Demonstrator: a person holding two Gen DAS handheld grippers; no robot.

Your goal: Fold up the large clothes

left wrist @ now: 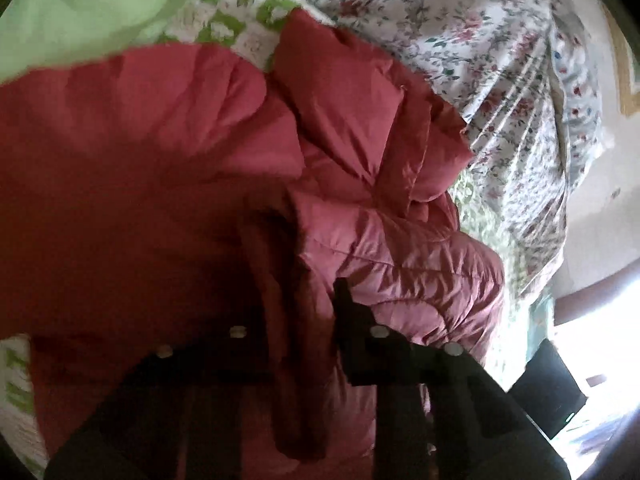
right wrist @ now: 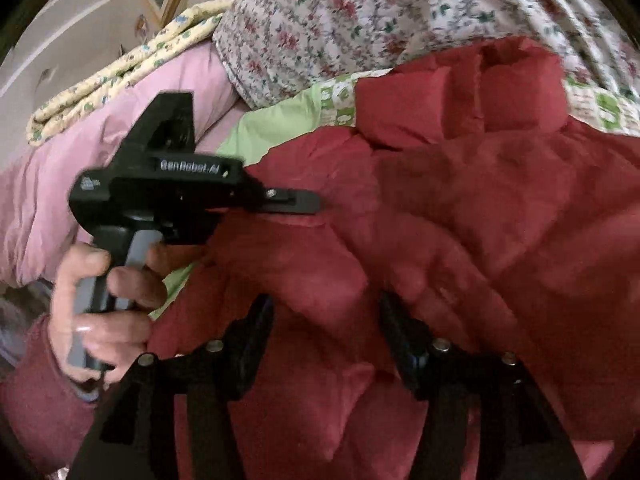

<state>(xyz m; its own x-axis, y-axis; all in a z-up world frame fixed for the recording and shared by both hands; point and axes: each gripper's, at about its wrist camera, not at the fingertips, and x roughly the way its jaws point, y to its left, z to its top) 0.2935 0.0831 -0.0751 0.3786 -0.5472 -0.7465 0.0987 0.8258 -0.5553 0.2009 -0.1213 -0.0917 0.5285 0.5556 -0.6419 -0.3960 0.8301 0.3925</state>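
- One red padded jacket (right wrist: 460,208) lies crumpled on the bed, over one green patterned sheet (right wrist: 280,120).
- Left gripper (left wrist: 300,308) pinches a jacket fold.
- Right gripper (right wrist: 326,320) spread apart over the jacket, holding nothing.

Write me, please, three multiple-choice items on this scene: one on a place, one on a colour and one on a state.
1. What does the red jacket lie on?
A. a green patterned quilt
B. a wooden floor
C. a chair

2. What colour is the duvet under the folded yellow blanket?
A. blue
B. pink
C. black

3. How do the jaws of the right gripper stand?
A. shut on a sock
B. shut on nothing
C. apart over the jacket

Answers: 1 A, the quilt shows at the jacket's edges; 2 B, pink shows beneath the blanket; 3 C, a wide gap with red fabric shows between the fingers.
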